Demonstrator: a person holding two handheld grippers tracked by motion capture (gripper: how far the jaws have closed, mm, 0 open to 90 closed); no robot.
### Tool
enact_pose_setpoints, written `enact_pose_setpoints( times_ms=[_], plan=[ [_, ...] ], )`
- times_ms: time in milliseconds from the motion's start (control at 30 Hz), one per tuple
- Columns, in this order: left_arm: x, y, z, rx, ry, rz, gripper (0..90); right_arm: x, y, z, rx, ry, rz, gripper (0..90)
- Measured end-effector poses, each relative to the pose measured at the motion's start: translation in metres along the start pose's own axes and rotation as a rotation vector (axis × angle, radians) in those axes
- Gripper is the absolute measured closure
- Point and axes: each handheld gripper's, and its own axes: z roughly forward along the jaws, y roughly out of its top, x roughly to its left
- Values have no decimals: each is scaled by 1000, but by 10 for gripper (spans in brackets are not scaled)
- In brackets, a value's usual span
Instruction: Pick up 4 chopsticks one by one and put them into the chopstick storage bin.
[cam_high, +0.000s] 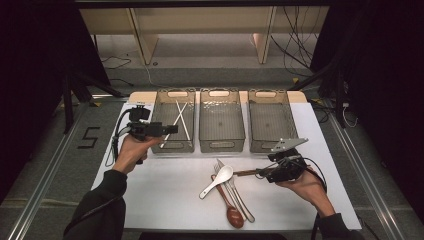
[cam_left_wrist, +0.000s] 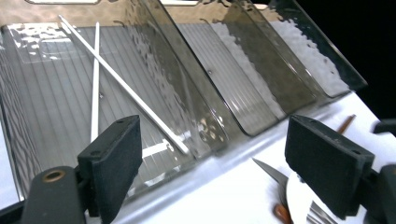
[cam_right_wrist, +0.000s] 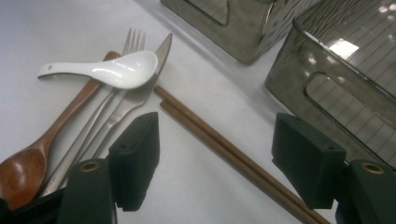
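1. A person sorts cutlery at a white worktop (cam_high: 165, 200), working a pair of hand-held tongs in each hand; three clear bins stand in a row at the far side.
2. The right tongs (cam_right_wrist: 215, 158) stand wide open and grip nothing. A pair of brown chopsticks (cam_right_wrist: 224, 151) lies on the worktop between the jaws, the pads clear of them on both sides.
3. The left tongs (cam_left_wrist: 212, 163) are open and empty too, held at the near edge of the left bin (cam_high: 159, 117), where two white chopsticks (cam_left_wrist: 116, 81) already lie crossed on its floor.
4. The middle bin (cam_high: 205, 127) and the right bin (cam_high: 255, 125) look empty.
5. Just beside the brown chopsticks, a white ceramic spoon (cam_right_wrist: 112, 70) rests across a fork (cam_right_wrist: 126, 46), a table knife (cam_right_wrist: 156, 58) and a wooden spoon (cam_right_wrist: 46, 140), all heaped near the middle of the worktop.
6. The step in hand appears to be the pick-up of the brown chopsticks. The next move calls for lowering the right tongs squarely over both sticks and closing on them together, so neither rolls free, then carrying them to a bin, probably the left one with its like.
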Motion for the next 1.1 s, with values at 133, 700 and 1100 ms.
enact_pose_setpoints(
  times_ms=[133,700,1100],
  plan=[
    [-3,-18,-8,-23,-27,8,183,-3,-2,6,33,4,-12,317],
    [-12,-77,-14,-67,-44,64,174,-12,-3,22,113,39,-62,340],
    [-21,-108,-19,-99,-41,135,166,-13,-9,27,184,22,-120,435]
  ],
)
